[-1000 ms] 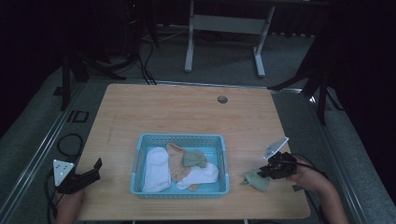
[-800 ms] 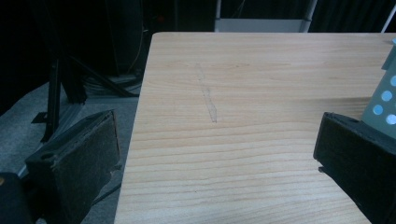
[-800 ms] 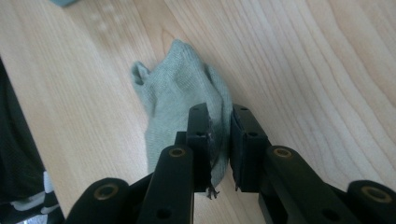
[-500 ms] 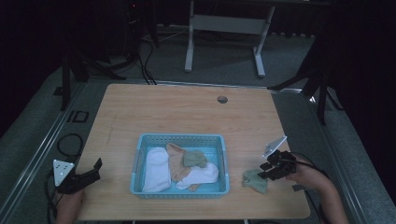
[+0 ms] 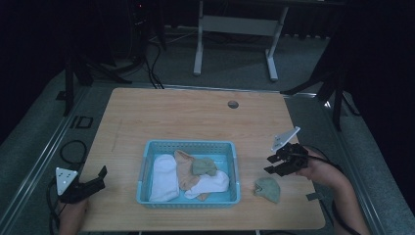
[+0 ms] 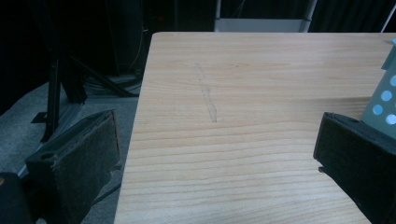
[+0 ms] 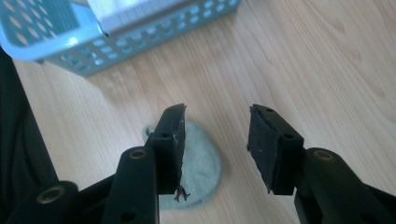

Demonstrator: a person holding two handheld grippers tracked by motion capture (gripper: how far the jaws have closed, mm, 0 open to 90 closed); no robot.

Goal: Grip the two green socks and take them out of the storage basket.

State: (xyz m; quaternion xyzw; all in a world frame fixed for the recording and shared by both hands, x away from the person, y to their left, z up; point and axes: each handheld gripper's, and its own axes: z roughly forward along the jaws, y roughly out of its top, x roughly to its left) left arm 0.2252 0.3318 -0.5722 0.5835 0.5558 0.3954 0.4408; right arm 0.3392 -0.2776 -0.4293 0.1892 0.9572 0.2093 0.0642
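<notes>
dim room beyond wooden table (image 5: 195, 117), green sock (image 7: 201, 163) half hidden behind spread, empty right gripper (image 7: 215, 140)

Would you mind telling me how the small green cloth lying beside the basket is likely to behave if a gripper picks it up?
The green cloth lies flat and rumpled on the table, so it would probably droop from a pinch rather than hold shape. It looks thin, likely light. Being soft fabric, it seems unlikely to roll or break.
</notes>
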